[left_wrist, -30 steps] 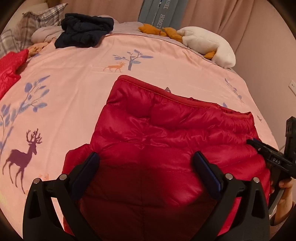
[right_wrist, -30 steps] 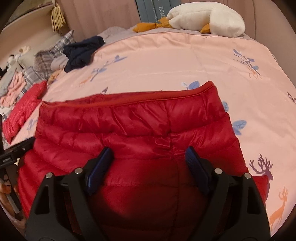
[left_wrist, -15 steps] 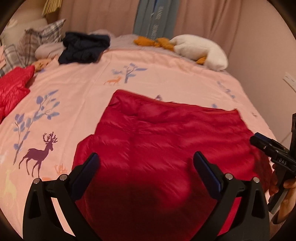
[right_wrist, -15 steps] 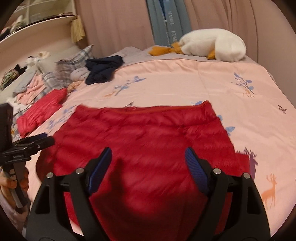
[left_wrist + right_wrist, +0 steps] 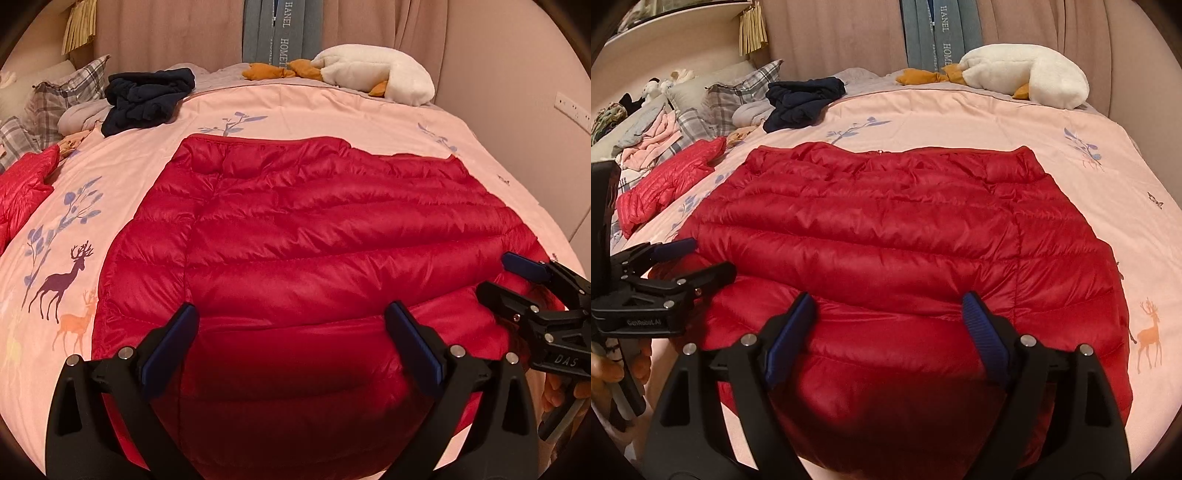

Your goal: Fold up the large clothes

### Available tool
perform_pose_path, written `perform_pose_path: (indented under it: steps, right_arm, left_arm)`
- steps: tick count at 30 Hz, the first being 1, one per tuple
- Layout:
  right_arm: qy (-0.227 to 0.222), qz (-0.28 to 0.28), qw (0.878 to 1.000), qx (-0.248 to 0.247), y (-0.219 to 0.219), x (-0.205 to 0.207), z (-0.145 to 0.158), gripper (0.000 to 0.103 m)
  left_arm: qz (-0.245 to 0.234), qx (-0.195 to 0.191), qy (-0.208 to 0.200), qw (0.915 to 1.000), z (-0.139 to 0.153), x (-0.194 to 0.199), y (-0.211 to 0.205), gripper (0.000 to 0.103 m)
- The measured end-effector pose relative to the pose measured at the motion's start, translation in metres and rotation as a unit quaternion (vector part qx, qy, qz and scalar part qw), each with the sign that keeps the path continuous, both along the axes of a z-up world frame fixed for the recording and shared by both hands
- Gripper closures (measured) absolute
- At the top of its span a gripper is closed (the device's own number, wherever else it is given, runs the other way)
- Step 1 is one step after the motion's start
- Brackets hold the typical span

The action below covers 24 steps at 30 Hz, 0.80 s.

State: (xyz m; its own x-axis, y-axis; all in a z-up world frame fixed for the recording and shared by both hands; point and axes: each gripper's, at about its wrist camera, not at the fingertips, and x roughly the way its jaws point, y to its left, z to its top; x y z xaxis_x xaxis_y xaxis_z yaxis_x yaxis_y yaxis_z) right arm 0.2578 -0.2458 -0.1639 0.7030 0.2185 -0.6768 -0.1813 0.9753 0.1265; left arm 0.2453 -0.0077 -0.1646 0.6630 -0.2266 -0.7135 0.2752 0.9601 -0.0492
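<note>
A large red down jacket [image 5: 314,229] lies spread flat on the pink deer-print bed cover [image 5: 332,110], its zipped hem at the far side. My left gripper [image 5: 291,325] hovers open over the jacket's near edge, blue pads wide apart with only fabric below them. In the right wrist view the same jacket [image 5: 886,229] fills the middle, and my right gripper [image 5: 890,314] stands open over its near edge too. Each gripper shows in the other's view: the right gripper [image 5: 517,277] at the jacket's right corner, the left gripper [image 5: 698,258] at its left corner, both in a person's hand.
A second red jacket [image 5: 668,177] lies at the bed's left edge. A navy garment [image 5: 801,99] and plaid pillows [image 5: 738,92] sit at the far left, a white goose plush [image 5: 1023,70] at the far right. A wall [image 5: 517,92] runs along the right side.
The jacket, bunched and close to both cameras a second ago, now lies flatter and wider on the bed. Both grippers have drawn back toward its near edge, still open.
</note>
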Motion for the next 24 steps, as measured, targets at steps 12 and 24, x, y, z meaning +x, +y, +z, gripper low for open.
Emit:
perform_pose_path:
  steps: [12,24]
  right_arm:
    - [-0.020,-0.050,0.998,0.028,-0.041,-0.028,0.027,0.020]
    - [0.038,-0.059,0.997,0.027,-0.050,-0.014,0.004,0.020]
  left_arm:
    - [0.038,-0.002,0.007,0.9993,0.017,-0.011,0.021,0.001]
    - [0.044,-0.022,0.034,0.9982,0.004,-0.003,0.036,0.001]
